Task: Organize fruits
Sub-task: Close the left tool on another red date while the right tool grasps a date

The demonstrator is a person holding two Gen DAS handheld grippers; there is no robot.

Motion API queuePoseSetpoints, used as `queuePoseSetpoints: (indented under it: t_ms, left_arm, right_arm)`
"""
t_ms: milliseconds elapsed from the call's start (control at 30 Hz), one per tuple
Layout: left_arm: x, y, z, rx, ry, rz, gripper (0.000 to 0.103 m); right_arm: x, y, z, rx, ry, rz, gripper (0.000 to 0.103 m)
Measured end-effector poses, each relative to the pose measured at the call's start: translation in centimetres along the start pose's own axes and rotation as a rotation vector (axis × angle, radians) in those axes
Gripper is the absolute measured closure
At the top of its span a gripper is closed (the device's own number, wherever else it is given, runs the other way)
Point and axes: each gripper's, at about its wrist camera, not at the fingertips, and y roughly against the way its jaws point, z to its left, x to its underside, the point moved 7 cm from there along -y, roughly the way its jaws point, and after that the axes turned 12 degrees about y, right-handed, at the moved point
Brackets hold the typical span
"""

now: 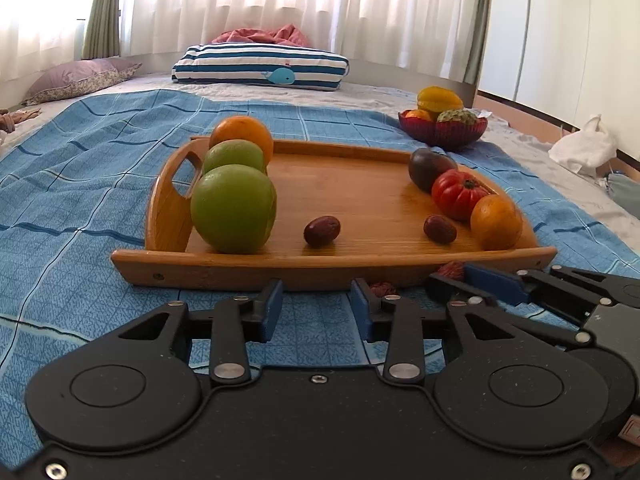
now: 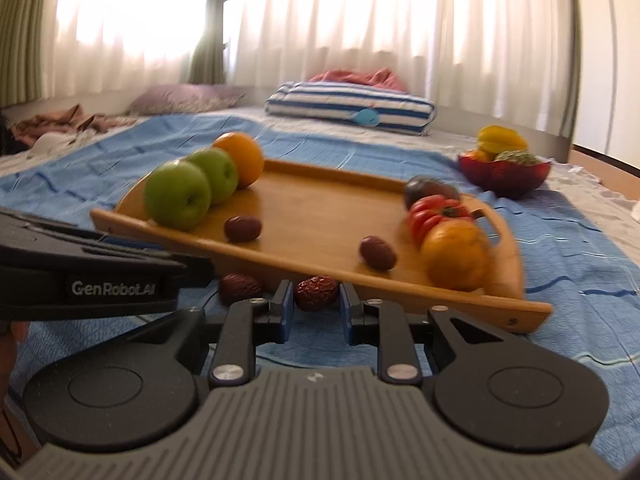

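A wooden tray point(image 1: 352, 176) point(image 2: 320, 200) lies on the blue bedspread. Its left side holds two green apples point(image 1: 234, 208) point(image 2: 178, 194) and an orange point(image 1: 242, 132). Its right side holds a dark fruit point(image 1: 430, 166), a red tomato point(image 1: 458, 194) and an orange point(image 1: 496, 222). Two red dates point(image 1: 322, 231) point(image 1: 440, 229) lie on the tray floor. My left gripper point(image 1: 317, 312) is open and empty before the tray's front edge. My right gripper point(image 2: 316, 306) is open around a wrinkled red date point(image 2: 316, 292) on the bedspread; another date point(image 2: 240, 288) lies to its left.
A red bowl point(image 1: 444, 128) point(image 2: 504, 174) with a starfruit and other fruit stands at the back right. A striped pillow point(image 1: 260, 66) and a purple pillow point(image 1: 80, 78) lie at the head of the bed. A white bag point(image 1: 584, 146) lies at the right edge.
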Motion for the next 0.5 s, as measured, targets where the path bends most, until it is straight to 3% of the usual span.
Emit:
queuePoseSetpoints:
  t_ms: [500]
  left_arm:
    - [1.3,-1.0,-3.4,0.062,-0.025,0.045,0.063]
  right_arm:
    - [2.3,0.8,-4.1,0.11,-0.09,0.049,0.073]
